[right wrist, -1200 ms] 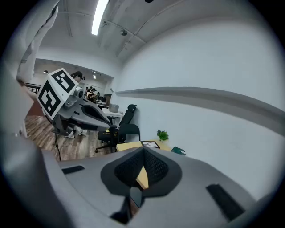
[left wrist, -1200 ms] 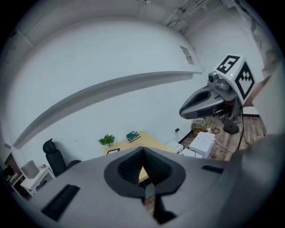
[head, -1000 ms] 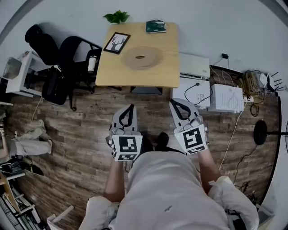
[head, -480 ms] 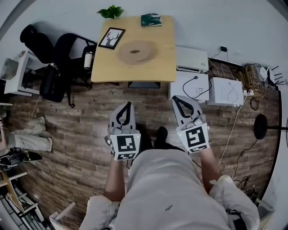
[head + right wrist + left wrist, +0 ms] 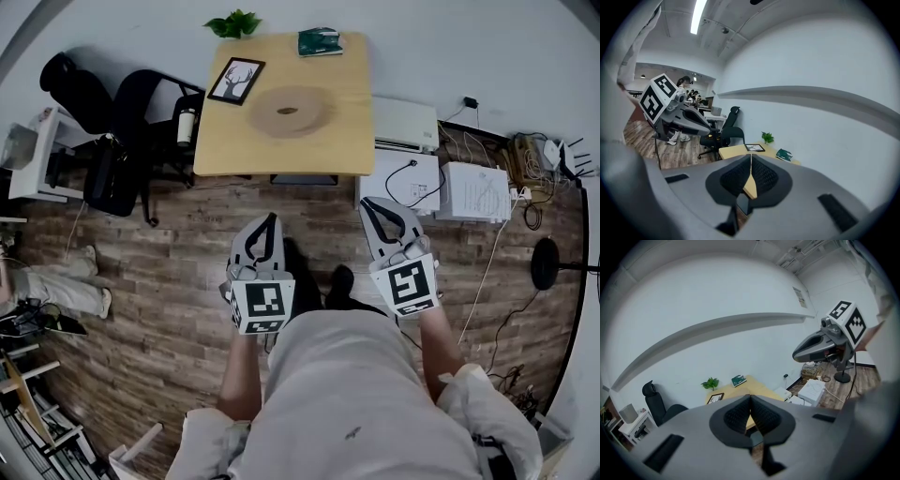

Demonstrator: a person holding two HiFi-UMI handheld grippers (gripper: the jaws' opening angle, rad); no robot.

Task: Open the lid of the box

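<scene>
**Guide:** Both tongs are closed now. Your left tongs (image 5: 267,221) have the pads pressed together with nothing between them. Your right tongs (image 5: 369,203) are the same, closed and empty.

**Helper:** Yes, and you stand on the wooden floor (image 5: 169,281), well apart from the surface (image 5: 347,141). I take the round wooden box (image 5: 288,111) near the middle of that surface to be the task's thing. It looks flat and low, and from here I cannot tell where the lid (image 5: 307,116) meets the body.

**Guide:** So the step in hand is, I judge, the approach. You should walk to the near edge first and look for the seam before you open anything.

**Helper:** Open one pair of tongs wide when you are close, because the lid looks broad. Take it by the rim, not by the small dark mark in its middle (knob or hole, I cannot say).

**Guide:** With the other tongs you can steady the body from the side, so it does not slide on the smooth surface.

**Helper:** Mind the picture frame (image 5: 236,81) near the box on its left. The green book (image 5: 320,41) and the plant (image 5: 234,22) lie at the far edge, out of your way. Come from the front or the right.

**Guide:** Then lift straight up and slowly. If the body rises with the lid, I would press lower.
</scene>
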